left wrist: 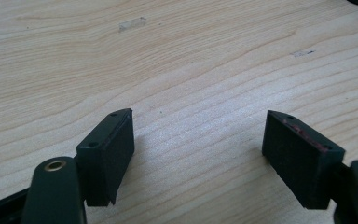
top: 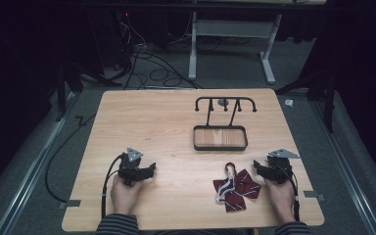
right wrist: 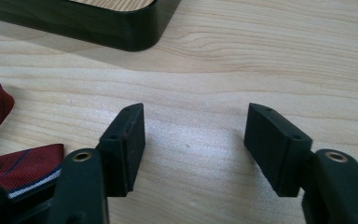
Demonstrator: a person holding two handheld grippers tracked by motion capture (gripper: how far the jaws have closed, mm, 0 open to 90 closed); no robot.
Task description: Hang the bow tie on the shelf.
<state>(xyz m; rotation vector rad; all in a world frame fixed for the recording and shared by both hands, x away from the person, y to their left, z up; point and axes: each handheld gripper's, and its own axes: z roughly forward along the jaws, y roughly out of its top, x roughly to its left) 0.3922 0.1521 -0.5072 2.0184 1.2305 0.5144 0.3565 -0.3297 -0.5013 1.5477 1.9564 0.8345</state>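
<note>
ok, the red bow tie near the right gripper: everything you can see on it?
The bow tie is dark red fabric with thin pale stripes, lying flat and loosely splayed on the table. Its strap loops toward the black stand. It sits just left of the open right gripper, apparently untouched by it.

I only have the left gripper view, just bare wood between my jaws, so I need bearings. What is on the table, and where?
Observer: A dark red striped bow tie lies near the front edge, just left of the right tool.
Operator: Is that tool holding it?
Observer: No. In the right gripper view its jaws stand open over bare wood, the tie off to one side.
Operator: Anything else out there?
Observer: A black stand with hooked arms over a wood-bottomed tray sits beyond the tie, toward the far edge.
Operator: And my tool?
Observer: The left tool rests open at the front left of the table.
</note>
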